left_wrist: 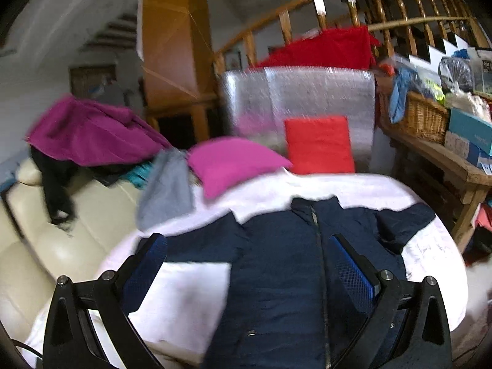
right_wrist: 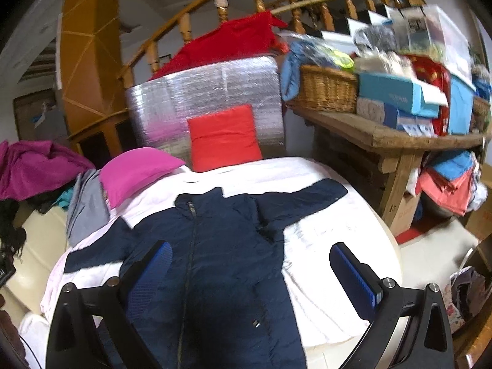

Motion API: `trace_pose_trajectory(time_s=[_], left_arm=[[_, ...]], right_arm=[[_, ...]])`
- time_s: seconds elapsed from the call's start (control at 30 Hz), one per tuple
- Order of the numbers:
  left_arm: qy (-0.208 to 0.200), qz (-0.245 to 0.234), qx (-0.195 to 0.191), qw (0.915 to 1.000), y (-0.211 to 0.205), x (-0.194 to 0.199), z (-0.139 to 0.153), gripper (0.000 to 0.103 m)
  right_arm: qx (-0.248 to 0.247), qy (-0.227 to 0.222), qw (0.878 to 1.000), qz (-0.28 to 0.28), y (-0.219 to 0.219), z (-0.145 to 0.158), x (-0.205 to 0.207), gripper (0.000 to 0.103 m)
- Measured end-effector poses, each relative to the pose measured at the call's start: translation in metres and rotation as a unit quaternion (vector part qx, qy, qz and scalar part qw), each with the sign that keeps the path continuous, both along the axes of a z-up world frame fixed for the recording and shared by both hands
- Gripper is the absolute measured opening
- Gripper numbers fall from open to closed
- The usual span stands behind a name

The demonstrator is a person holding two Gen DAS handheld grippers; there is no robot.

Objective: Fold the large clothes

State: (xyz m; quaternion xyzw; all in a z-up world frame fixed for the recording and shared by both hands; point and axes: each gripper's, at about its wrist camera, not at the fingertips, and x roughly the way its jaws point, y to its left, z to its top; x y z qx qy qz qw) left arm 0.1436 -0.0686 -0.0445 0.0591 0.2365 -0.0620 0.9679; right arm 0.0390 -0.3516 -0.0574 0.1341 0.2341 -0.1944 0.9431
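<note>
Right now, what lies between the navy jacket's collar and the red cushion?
Only bare white cover separates the navy jacket from the red cushion; the right wrist view shows this.

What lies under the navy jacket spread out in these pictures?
The navy jacket lies flat, sleeves spread, on a white cloth that covers a rounded surface. The cloth shows all around the jacket; what the cloth itself covers is hidden.

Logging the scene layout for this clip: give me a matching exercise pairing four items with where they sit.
Items:
1. navy jacket
2. orange-red cushion
3. pink pillow
4. wicker basket

Places:
A. on the wooden bench
B. propped against the silver foil panel
C. spread flat on the white cover, zipper up
D. far-left corner of the white cover

Pairs: 1-C, 2-B, 3-D, 4-A
</note>
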Motion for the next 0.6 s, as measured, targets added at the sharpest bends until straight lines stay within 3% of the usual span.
trace_pose_trajectory(time_s=[0.1,0.2,0.27,0.4,0.53,0.6], left_arm=[[0.074,-0.011,-0.011,0.9971,-0.026,0.07,-0.042,0.103],[0.153,-0.002,-0.01,0.9882,-0.054,0.143,-0.102,0.103],[0.171,0.019,-0.002,0.9851,-0.065,0.177,-0.135,0.103],[0.207,0.047,-0.003,0.9773,-0.084,0.235,-0.195,0.103],[0.227,0.065,0.012,0.9717,-0.092,0.265,-0.233,0.103],[0.222,0.069,0.022,0.9722,-0.095,0.273,-0.244,0.103]], right_arm=[[0.071,-0.004,0.997,-0.015,-0.074,-0.019,0.026,0.103],[0.168,-0.008,0.985,-0.024,-0.155,-0.05,0.058,0.103],[0.23,-0.015,0.973,-0.023,-0.211,-0.08,0.089,0.103],[0.307,-0.012,0.951,-0.042,-0.284,-0.136,0.144,0.103],[0.363,0.01,0.927,-0.093,-0.345,-0.201,0.204,0.102],[0.377,0.015,0.919,-0.117,-0.365,-0.223,0.222,0.095]])
